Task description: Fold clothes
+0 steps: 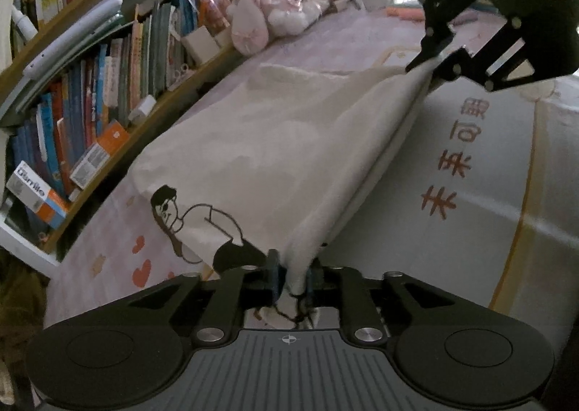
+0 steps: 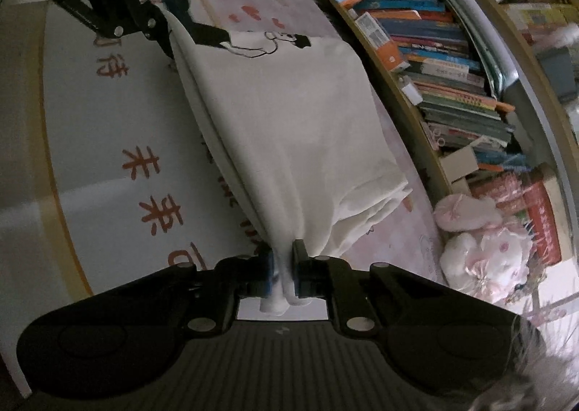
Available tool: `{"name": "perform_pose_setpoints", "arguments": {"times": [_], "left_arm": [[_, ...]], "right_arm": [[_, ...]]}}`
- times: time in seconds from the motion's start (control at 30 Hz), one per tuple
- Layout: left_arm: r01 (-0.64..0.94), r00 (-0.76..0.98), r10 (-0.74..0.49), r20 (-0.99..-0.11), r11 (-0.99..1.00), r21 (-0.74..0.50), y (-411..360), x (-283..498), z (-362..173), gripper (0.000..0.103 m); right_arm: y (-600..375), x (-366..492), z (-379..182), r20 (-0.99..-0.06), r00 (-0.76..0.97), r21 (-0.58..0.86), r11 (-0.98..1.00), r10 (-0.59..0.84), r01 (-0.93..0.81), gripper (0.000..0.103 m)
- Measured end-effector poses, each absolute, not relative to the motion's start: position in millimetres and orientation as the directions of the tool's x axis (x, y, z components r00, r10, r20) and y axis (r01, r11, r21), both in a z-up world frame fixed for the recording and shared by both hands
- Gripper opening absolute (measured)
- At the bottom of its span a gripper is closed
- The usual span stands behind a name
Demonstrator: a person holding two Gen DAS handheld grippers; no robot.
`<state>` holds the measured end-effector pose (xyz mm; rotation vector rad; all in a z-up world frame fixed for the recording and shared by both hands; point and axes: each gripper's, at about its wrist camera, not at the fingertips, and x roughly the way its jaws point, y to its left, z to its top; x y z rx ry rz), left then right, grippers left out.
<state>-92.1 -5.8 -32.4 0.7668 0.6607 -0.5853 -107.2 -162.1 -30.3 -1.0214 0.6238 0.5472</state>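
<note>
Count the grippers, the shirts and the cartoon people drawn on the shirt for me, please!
grippers: 2, the left gripper and the right gripper, each with its jaws on the cloth
white T-shirt: 1
cartoon figure printed on it: 1
Total: 4
</note>
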Motion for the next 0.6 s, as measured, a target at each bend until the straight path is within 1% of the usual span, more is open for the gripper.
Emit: {"name": "perform_pose_setpoints", "arguments": {"times": [0.1,0.17,0.27,0.3,0.4,0.5,0.57,0.6], "left_arm": [[0.681,0.662,-0.219,-0.717,0.576,0.453,-6.4,-95.1,-36.1,0.032],[0.678,0.668,-0.213,-0.713,0.569,0.465,-6.1,-97.4,-37.9,0.032],[0.675,0.670,-0.211,-0.712,0.573,0.465,-4.2,-96.9,-37.1,0.035],[0.674,0.669,-0.211,-0.713,0.576,0.462,-3.5,-96.2,-36.7,0.037],[0.677,0.665,-0.212,-0.716,0.577,0.457,-1.7,-95.1,-35.8,0.038],[0.682,0.665,-0.212,-0.716,0.563,0.466,-0.9,-96.7,-35.9,0.038],[0.687,0.664,-0.215,-0.716,0.555,0.469,0.5,-97.6,-36.1,0.038],[0.688,0.662,-0.216,-0.717,0.554,0.468,1.0,-97.5,-36.1,0.038]], "right_arm": [[-160.3,-110.8,-38.2,-0.693,0.712,-0.626,0.394,0.115,-0.673,0.013],[-160.3,-112.8,-42.6,-0.684,0.722,-0.642,0.381,0.106,-0.665,0.022],[-164.1,-115.9,-48.6,-0.669,0.738,-0.665,0.368,0.094,-0.650,0.030],[-165.8,-116.8,-50.5,-0.669,0.738,-0.670,0.356,0.093,-0.652,0.029],[-169.0,-119.7,-52.3,-0.662,0.741,-0.679,0.331,0.108,-0.655,0.029],[-169.1,-119.7,-53.0,-0.668,0.735,-0.677,0.316,0.116,-0.665,0.026],[-169.4,-119.2,-52.9,-0.676,0.726,-0.668,0.312,0.123,-0.675,0.021],[-169.5,-118.9,-52.6,-0.681,0.721,-0.663,0.311,0.125,-0.680,0.020]]}}
